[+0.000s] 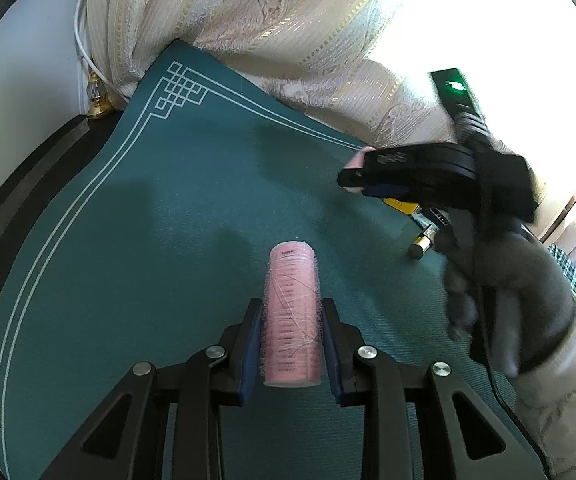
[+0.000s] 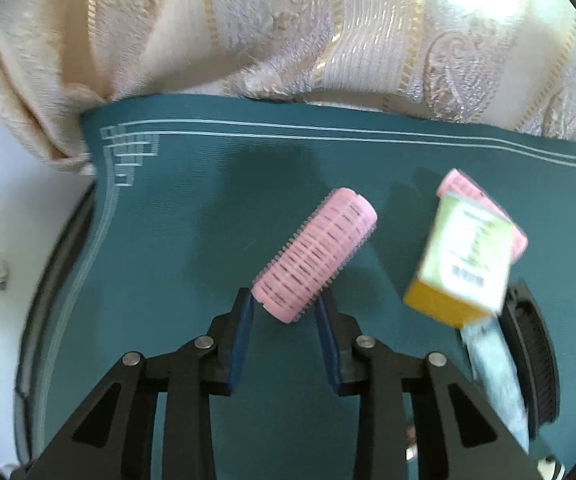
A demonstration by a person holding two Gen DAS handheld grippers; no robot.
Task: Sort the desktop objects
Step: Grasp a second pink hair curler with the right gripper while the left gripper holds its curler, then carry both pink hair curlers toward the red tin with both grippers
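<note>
Two pink rollers are gripped: left tongs (image 1: 290, 340) clamp one roller (image 1: 291, 312) squarely; right tongs (image 2: 284, 316) pinch the other roller (image 2: 314, 254) by its end only, skewed, above the green surface (image 2: 168, 240), mid-span. Risk: it pivots out and drops.

This looks like a room in a home. A heavy cream curtain (image 1: 272, 28) with gold stripes and woven paisley hangs behind the tabletop, bright daylight coming through at its right edge. A teal mat (image 1: 160, 208) with a white fret-patterned border covers the dark tabletop. On it lie household odds: pink hair rollers (image 2: 315, 254) and a small green-and-yellow carton (image 2: 464, 256).
</note>
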